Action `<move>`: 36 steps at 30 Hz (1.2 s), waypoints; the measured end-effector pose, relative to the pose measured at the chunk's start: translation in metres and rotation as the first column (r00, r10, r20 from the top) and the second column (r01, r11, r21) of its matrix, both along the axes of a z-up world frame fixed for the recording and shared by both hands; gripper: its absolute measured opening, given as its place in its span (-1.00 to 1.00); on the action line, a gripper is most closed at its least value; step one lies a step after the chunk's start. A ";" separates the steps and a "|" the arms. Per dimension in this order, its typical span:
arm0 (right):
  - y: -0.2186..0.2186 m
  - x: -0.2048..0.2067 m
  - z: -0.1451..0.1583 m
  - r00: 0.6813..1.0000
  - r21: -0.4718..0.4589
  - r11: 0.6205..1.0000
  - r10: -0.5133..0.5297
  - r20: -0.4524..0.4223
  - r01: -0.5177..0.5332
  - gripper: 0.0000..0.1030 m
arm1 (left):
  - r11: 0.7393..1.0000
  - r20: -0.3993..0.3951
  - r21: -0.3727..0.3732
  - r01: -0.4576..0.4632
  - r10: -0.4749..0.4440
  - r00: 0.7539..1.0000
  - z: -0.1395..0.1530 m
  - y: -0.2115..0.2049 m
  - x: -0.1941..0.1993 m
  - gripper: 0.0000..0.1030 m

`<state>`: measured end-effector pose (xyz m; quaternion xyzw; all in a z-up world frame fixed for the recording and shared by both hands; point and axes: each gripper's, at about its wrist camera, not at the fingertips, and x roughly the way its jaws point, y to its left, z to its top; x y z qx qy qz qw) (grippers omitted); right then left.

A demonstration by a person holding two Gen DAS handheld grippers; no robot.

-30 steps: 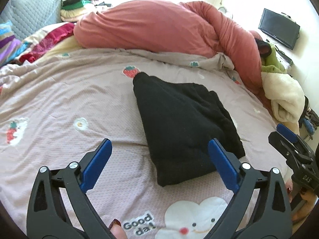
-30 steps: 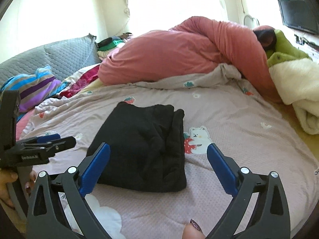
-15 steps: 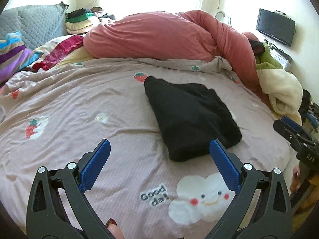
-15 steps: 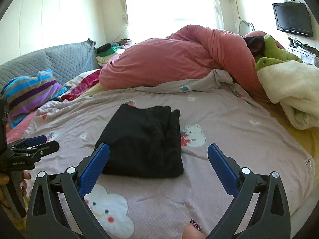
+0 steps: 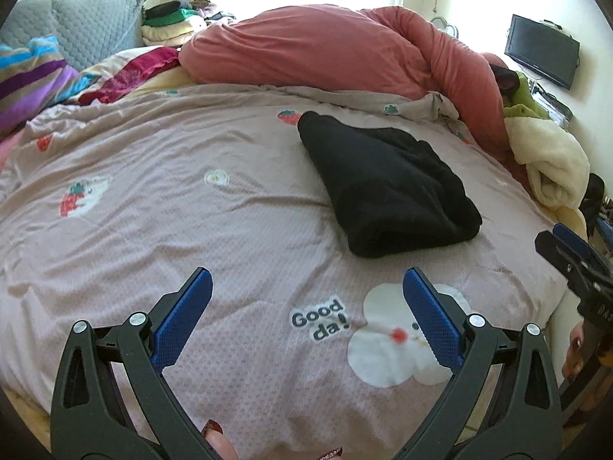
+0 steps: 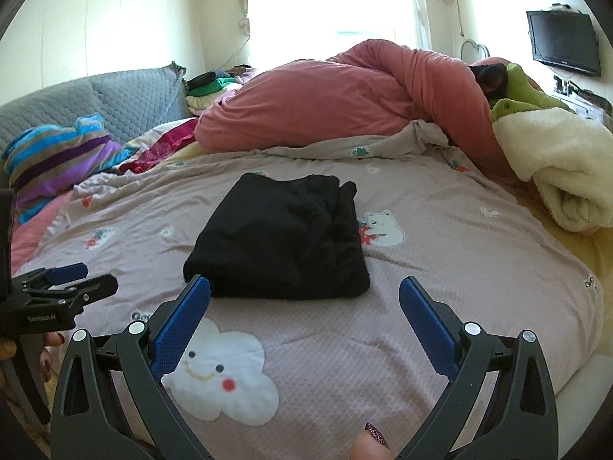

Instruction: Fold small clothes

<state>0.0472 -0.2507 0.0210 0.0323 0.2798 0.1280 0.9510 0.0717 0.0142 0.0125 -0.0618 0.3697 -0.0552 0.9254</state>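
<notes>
1. Both grippers have pulled back from the folded black garment [image 5: 387, 188], which now looks smaller, right of centre in the left view.
2. Left gripper [image 5: 306, 322] fingers spread wide, empty.
3. Right gripper [image 6: 304, 326] fingers likewise spread.
4. It rests on the bed [image 5: 191, 230].

Bedspread [image 5: 161, 230] free w/ only black garment [image 5: 387, 188] midway.
</notes>
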 end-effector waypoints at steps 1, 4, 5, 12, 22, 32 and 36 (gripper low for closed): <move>0.002 -0.001 -0.003 1.000 -0.006 1.000 0.001 -0.005 -0.001 0.91 | 1.000 -0.007 -0.003 -0.004 0.004 1.000 -0.003 0.001 -0.001 0.81; 0.008 -0.002 -0.015 0.999 -0.026 1.000 0.000 -0.037 -0.001 0.91 | 1.000 -0.015 -0.003 -0.008 0.008 1.000 -0.008 0.001 -0.002 0.81; 0.009 -0.002 -0.018 0.999 -0.028 1.000 0.002 -0.050 -0.003 0.91 | 1.000 -0.017 -0.001 -0.009 0.009 1.000 -0.010 0.001 -0.003 0.81; 0.013 0.002 -0.036 0.994 -0.041 0.999 -0.013 -0.111 0.009 0.91 | 1.000 -0.031 0.003 -0.011 0.011 0.999 -0.017 -0.003 -0.005 0.81; 0.011 0.005 -0.038 0.993 -0.037 0.999 -0.018 -0.120 0.014 0.91 | 1.000 -0.042 0.009 -0.026 0.027 0.999 -0.020 -0.001 -0.005 0.81; 0.010 0.004 -0.039 0.992 -0.037 0.999 -0.018 -0.122 0.014 0.91 | 0.999 -0.042 0.019 -0.032 0.032 0.999 -0.020 -0.001 -0.005 0.81; 0.010 0.003 -0.038 0.992 -0.037 0.999 -0.022 -0.121 0.017 0.91 | 0.999 -0.045 0.018 -0.030 0.031 0.999 -0.019 -0.002 -0.005 0.81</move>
